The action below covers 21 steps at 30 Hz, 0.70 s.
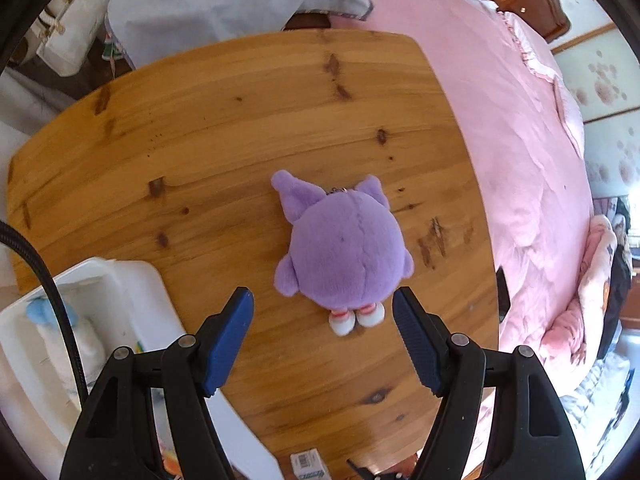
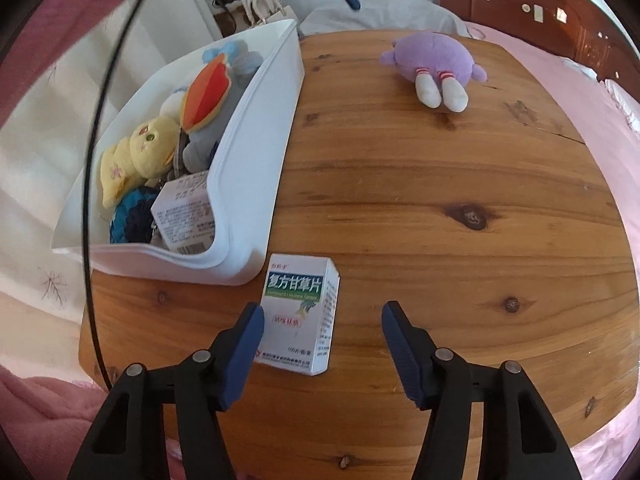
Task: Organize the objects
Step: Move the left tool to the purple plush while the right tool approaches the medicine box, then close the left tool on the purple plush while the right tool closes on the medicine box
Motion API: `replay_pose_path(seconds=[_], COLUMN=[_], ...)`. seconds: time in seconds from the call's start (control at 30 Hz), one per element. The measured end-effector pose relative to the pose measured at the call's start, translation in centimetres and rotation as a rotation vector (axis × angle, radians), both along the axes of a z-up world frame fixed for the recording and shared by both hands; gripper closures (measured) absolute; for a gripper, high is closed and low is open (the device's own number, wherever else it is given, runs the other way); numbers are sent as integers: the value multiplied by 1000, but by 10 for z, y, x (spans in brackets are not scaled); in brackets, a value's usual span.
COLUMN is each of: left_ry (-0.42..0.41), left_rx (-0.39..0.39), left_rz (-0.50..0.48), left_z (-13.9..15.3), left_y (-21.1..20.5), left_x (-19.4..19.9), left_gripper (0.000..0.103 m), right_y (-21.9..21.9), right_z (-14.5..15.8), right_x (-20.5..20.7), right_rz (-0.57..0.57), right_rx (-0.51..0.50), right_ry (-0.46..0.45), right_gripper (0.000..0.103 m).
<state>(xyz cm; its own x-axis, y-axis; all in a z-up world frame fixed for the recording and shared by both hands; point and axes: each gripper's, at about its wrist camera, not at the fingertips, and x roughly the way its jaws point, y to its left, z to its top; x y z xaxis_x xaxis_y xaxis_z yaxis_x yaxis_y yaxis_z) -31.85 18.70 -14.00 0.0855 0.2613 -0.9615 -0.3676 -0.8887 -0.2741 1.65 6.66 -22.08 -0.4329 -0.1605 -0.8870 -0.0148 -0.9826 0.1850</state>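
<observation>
A purple plush toy (image 1: 347, 248) with white feet lies face down in the middle of the wooden table (image 1: 200, 128). My left gripper (image 1: 323, 302) hangs open just above its feet, one blue pad on each side, touching nothing. In the right wrist view the same plush toy (image 2: 434, 62) lies at the far side. A white medicine box (image 2: 300, 312) lies flat near the table's front, beside the white bin (image 2: 256, 168). My right gripper (image 2: 322, 316) is open around the box; the left pad is close to its side, the right pad stands well clear.
The white bin (image 1: 132, 280) holds a yellow plush (image 2: 136, 156), an orange-red toy (image 2: 206, 96), a blue item and another medicine box (image 2: 186, 212). A pink quilt (image 1: 520, 160) covers the bed along the table's right. A black cable (image 2: 90, 168) crosses the left.
</observation>
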Motion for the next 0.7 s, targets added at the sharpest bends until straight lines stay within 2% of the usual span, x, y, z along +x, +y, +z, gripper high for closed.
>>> replay_pose_path(seconds=[0.27, 0.47, 0.7], left_ry=[-41, -65, -101], left_rx=[16, 20, 35], left_rz=[16, -13, -18], left_z=[-26, -37, -47], left_y=[8, 15, 18], left_x=[-7, -6, -6], left_gripper=[28, 27, 27], right_y=[4, 4, 4], right_z=[-2, -2, 1], right_x=[-1, -1, 0], right_rz=[-29, -36, -24], right_rx=[-34, -41, -55], right_ry=[30, 36, 41], right_gripper=[48, 50, 59])
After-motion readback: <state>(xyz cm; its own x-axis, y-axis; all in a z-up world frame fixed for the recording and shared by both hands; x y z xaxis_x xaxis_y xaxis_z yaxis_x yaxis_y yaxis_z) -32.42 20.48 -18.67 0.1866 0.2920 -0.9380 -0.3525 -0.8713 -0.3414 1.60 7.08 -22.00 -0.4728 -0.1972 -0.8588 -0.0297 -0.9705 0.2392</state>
